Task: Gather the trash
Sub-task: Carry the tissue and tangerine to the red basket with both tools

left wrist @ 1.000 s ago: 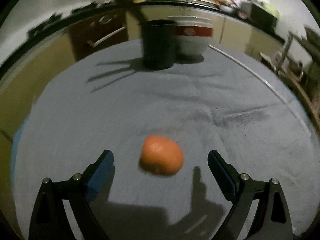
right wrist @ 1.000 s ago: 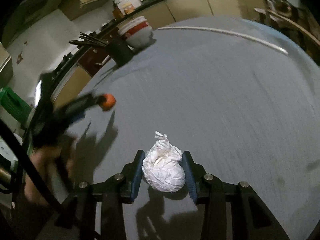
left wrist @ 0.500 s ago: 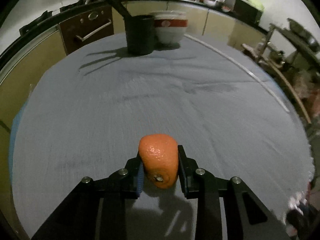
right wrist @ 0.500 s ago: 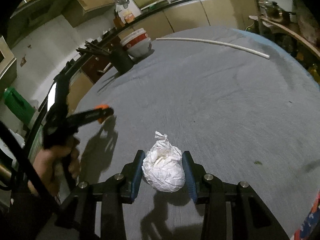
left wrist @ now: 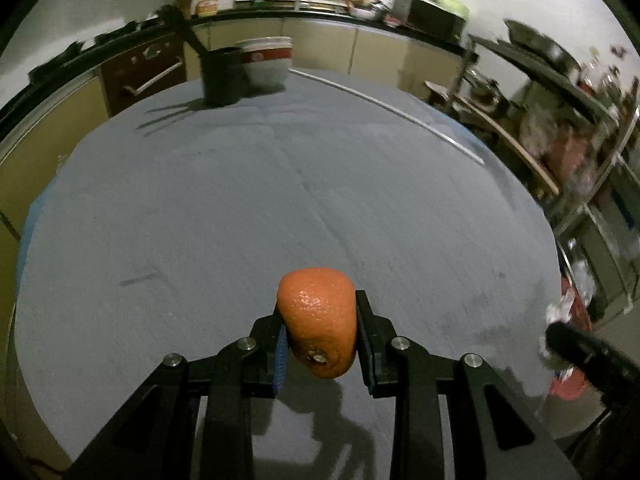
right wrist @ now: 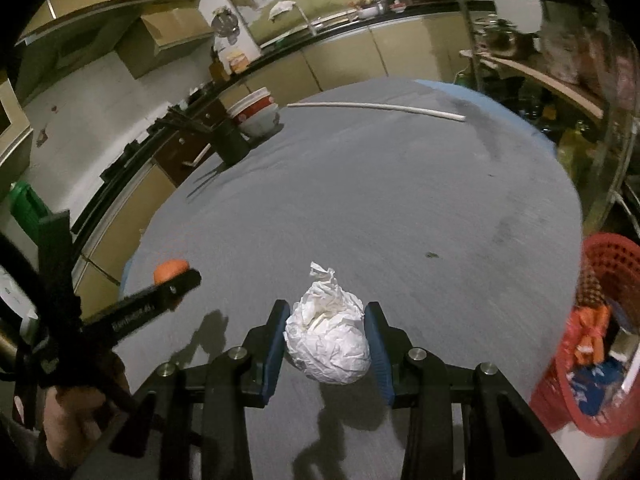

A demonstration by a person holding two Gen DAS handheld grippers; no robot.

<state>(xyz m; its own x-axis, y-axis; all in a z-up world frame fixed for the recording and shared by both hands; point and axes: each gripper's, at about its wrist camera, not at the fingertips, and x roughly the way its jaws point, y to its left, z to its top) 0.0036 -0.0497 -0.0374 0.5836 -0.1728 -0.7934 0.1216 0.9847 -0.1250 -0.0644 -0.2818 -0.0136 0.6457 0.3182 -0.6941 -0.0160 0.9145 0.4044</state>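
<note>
My left gripper (left wrist: 320,320) is shut on an orange (left wrist: 319,320) and holds it above the grey table (left wrist: 280,200). My right gripper (right wrist: 327,332) is shut on a crumpled white paper ball (right wrist: 328,340), also above the table. In the right wrist view the left gripper (right wrist: 176,280) shows at the left with the orange (right wrist: 170,270) in it. A red mesh basket (right wrist: 600,320) with some trash inside stands off the table's right edge; it also shows in the left wrist view (left wrist: 568,384).
A black holder with utensils (left wrist: 222,76) and a red-and-white bowl stack (left wrist: 266,62) stand at the table's far side. A white rod (left wrist: 384,108) lies along the far right edge. Shelves (right wrist: 540,76) stand to the right.
My left gripper closed on the orange and lifted it, then swung right. My right gripper kept the paper ball and turned right, bringing the red basket into view.
</note>
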